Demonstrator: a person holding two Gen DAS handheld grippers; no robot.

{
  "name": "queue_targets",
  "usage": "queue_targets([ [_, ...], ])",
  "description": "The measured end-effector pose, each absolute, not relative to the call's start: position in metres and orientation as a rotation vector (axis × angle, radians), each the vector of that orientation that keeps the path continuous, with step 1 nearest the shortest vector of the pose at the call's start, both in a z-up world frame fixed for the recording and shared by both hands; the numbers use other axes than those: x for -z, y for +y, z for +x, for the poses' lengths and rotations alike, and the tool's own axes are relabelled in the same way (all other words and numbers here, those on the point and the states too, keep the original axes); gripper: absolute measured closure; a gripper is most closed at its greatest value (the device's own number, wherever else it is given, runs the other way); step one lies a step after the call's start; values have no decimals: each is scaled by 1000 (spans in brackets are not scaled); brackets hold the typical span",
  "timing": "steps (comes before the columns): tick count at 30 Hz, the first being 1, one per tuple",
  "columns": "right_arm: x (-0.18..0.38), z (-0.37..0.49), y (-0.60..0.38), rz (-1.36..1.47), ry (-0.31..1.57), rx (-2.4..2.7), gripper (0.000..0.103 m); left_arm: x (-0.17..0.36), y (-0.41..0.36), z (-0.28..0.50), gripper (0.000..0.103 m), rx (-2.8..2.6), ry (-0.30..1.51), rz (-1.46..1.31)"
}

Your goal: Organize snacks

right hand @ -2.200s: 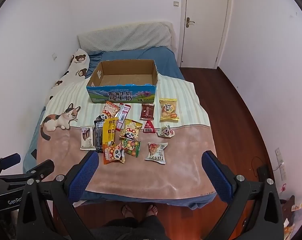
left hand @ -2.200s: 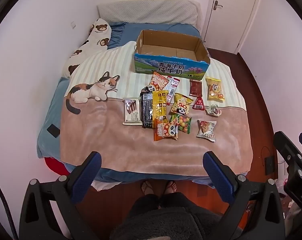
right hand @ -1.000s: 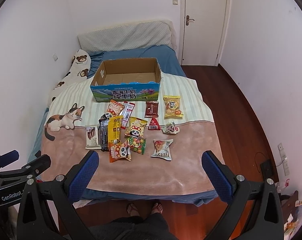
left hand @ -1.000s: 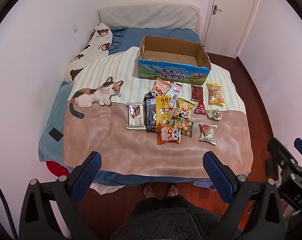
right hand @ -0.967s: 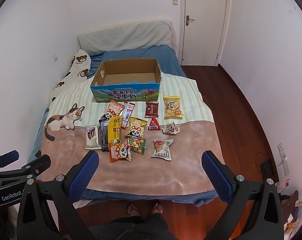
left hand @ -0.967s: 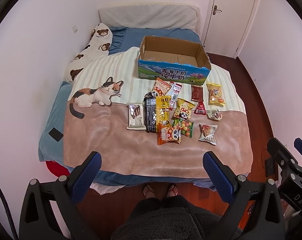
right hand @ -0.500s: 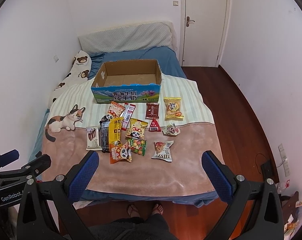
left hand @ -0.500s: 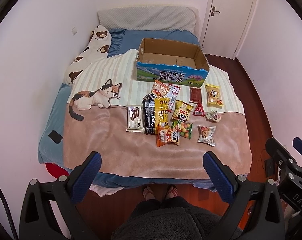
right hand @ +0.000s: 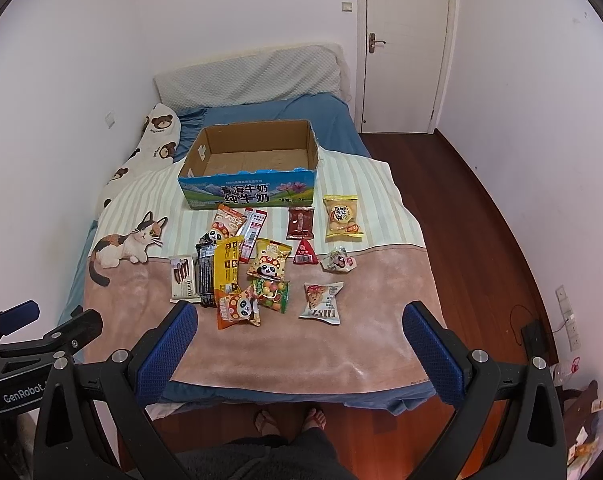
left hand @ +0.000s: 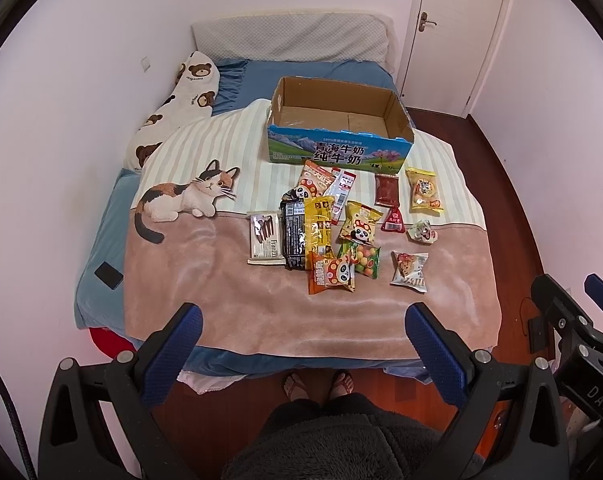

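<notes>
A bed (right hand: 341, 360) with blue sheets, a cat-print blanket (left hand: 189, 196) and a bear-print pillow (left hand: 181, 92) at 10 o'clock fills the white-walled room, with a closed white door (right hand: 405, 44) at 1 o'clock and dark wood floor (right hand: 473, 240) at 3 o'clock.

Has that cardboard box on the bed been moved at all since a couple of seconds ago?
No. The box sits on the striped part of the blanket, just behind the snacks, as before; only the cameras shifted slightly.

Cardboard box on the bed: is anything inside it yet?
The cardboard box shows only its bare brown floor; no snack inside. The strip just behind its near wall is hidden in both views.
</notes>
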State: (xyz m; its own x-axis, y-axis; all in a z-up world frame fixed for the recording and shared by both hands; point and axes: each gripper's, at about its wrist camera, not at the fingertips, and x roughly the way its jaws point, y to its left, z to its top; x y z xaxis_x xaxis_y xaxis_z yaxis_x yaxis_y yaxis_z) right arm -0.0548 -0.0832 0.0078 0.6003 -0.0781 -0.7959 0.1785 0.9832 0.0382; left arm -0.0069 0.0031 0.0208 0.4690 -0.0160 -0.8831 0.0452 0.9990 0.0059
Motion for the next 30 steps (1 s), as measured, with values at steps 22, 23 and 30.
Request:
queue_targets([
  [22, -9, -57, -82, 121, 910, 145, 0, -25, 2, -4, 0, 37, 1075, 28],
  [23, -9, -57, -82, 121, 911, 144, 0, -25, 1, -4, 0, 37, 1074, 31],
  [30, -11, -55, -78, 120, 903, 139, 0, -30, 4, -1, 0, 38, 1062, 29],
])
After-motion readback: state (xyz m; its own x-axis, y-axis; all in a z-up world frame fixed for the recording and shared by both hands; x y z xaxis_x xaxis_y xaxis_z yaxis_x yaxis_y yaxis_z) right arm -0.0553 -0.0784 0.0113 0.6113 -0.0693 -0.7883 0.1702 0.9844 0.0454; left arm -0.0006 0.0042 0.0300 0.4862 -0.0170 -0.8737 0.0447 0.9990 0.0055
